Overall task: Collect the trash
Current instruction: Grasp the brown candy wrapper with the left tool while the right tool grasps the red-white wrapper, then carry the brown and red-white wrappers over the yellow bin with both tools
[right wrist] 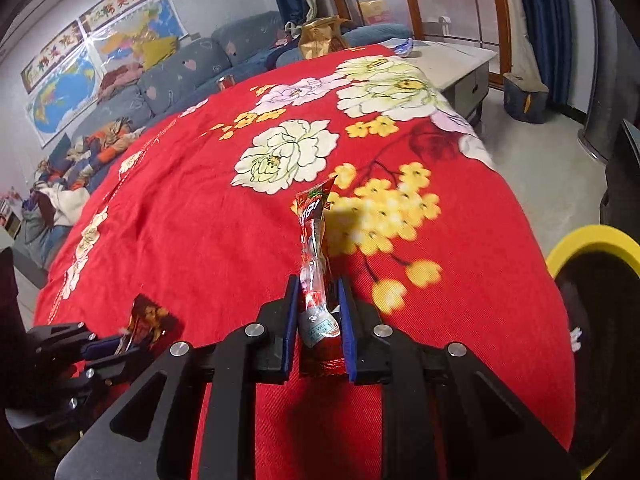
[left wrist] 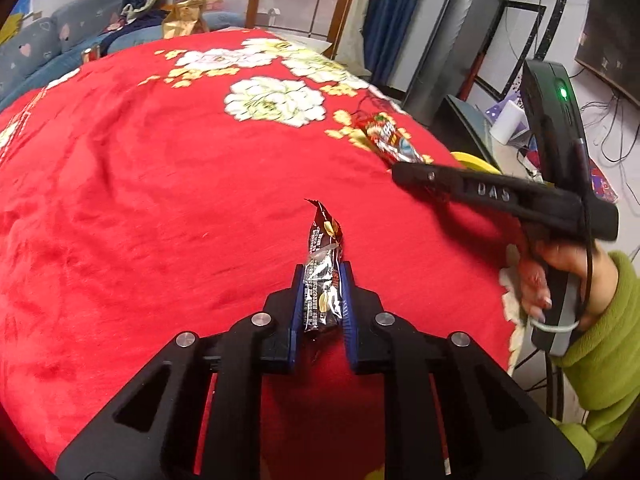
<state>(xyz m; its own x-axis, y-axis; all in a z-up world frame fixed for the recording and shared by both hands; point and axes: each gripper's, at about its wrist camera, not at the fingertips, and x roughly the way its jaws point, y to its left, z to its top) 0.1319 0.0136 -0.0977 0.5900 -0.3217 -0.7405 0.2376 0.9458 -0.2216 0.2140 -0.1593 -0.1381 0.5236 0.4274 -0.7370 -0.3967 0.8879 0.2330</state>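
My left gripper (left wrist: 323, 270) is shut on a dark brown snack wrapper (left wrist: 325, 252), held above the red flowered cloth (left wrist: 160, 180). The right wrist view shows that gripper (right wrist: 120, 344) and the brown wrapper (right wrist: 150, 318) at lower left. My right gripper (right wrist: 318, 282) is shut on a red snack wrapper (right wrist: 314, 240), which sticks up between the blue pads. In the left wrist view the right gripper (left wrist: 400, 170) is at the right with the red wrapper (left wrist: 388, 140) beyond its tip.
A yellow-rimmed bin (right wrist: 592, 280) with a black liner stands at the table's right edge; its rim also shows in the left wrist view (left wrist: 476, 162). A gold bag (right wrist: 320, 36) and a small can (right wrist: 226, 82) sit at the far side. A sofa (right wrist: 160, 80) lies behind.
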